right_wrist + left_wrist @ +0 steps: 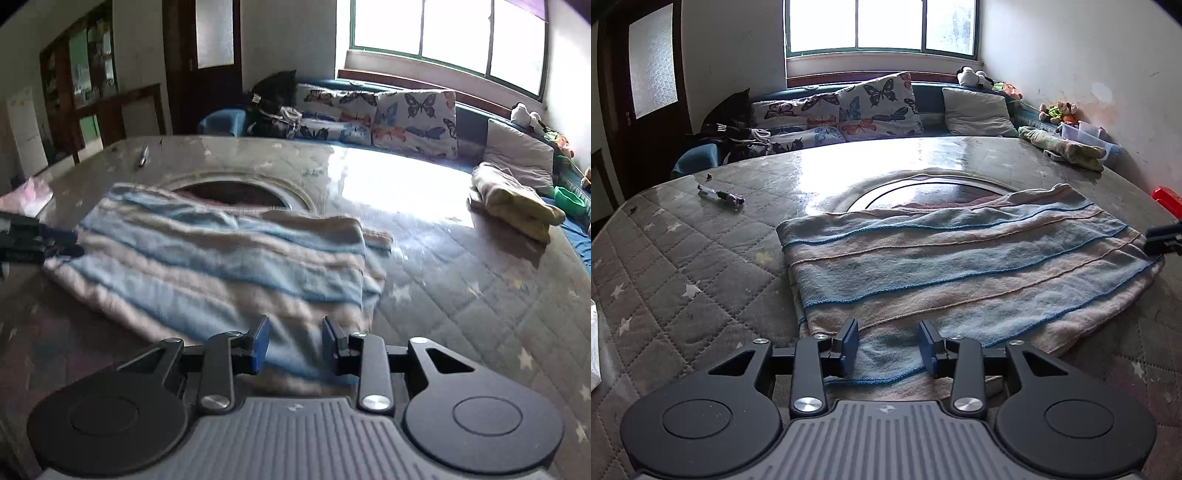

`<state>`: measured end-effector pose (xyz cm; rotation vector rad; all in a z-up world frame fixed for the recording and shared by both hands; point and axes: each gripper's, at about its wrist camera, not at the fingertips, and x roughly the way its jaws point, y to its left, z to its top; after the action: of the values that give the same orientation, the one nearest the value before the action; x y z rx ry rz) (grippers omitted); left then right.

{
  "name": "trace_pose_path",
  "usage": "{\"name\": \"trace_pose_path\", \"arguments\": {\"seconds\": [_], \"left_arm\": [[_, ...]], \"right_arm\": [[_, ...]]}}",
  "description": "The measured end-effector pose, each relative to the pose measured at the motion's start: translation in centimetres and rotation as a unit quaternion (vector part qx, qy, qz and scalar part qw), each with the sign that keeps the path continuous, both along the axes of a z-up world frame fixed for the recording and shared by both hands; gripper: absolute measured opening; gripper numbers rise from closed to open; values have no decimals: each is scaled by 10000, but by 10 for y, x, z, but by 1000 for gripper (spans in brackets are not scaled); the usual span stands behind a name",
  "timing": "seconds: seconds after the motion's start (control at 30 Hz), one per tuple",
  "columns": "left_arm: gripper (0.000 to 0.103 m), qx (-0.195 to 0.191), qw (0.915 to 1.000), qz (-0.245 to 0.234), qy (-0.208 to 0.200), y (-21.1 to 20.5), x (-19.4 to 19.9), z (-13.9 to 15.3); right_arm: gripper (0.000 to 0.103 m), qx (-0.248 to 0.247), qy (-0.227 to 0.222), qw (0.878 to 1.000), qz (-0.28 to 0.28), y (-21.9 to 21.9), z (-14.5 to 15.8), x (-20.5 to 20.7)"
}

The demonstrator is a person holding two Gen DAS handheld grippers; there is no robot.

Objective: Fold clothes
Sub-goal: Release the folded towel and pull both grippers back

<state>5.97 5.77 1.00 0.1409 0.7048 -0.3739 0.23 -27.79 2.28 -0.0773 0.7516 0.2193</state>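
a striped towel [960,266] in pale blue and beige is laid on a quilted grey table cover [683,266] with small white stars. it is seen folded over, with a lower layer showing past its edge on the right-hand side in the right wrist view [229,258]. its far edge lies across a round dark opening [923,192] in the table top.

left gripper [888,347]: fingers spread apart, nothing held between the blue pads [851,345]. it is held low over the near edge of the towel; whether the pads touch the cloth cannot be told.

right gripper [295,343]: fingers likewise parted, empty, placed over the near hem of the towel. this view is blurred.

each gripper is glimpsed at the frame edge of the other's camera: the right one beside the towel's right end in the left wrist view, the left one at the towel's left end in the right wrist view.

a pen [720,195] is noted on the table well left of the towel. a folded yellowish cloth [517,203] is seen at the far right of the table, well apart from the towel. butterfly-print cushions [879,107] and a plain grey cushion [979,112] are lined up on a bench under a bright window [882,26]. soft toys [1058,110] and a clear plastic box [1086,134] are noted by the right wall. a red object [1167,199] is cut off at the right edge.
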Motion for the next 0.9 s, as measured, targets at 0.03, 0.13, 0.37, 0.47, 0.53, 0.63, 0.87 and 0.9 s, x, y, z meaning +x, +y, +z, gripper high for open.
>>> {"name": "trace_pose_path", "arguments": {"seconds": [0.03, 0.13, 0.37, 0.47, 0.53, 0.63, 0.87, 0.9], "left_arm": [[39, 8, 10000, 30, -6, 1, -1, 0], [40, 19, 9999, 141, -20, 7, -4, 1], [42, -306, 9971, 700, 36, 28, -1, 7], [43, -356, 9961, 805, 96, 32, 2, 6], [45, -390, 9953, 874, 136, 36, 4, 5], [51, -441, 9940, 979, 196, 40, 7, 5], [53, -593, 9912, 1135, 328, 45, 14, 3], [54, -604, 9911, 1138, 342, 45, 13, 4]], "right_arm": [[31, -5, 74, 10000, -27, -2, -5, 6], [29, 3, 253, 9995, -167, -9, -16, 16], [29, 28, -8, 9999, -134, -4, -5, 37], [29, 31, 32, 9999, -126, -2, -10, 57], [29, -51, 181, 9995, -237, -6, -20, 71], [28, -51, 206, 9992, -349, -9, -21, 78], [29, -36, 58, 9997, -249, 2, -14, 117], [29, -51, 98, 9996, -277, 2, -18, 125]]}}
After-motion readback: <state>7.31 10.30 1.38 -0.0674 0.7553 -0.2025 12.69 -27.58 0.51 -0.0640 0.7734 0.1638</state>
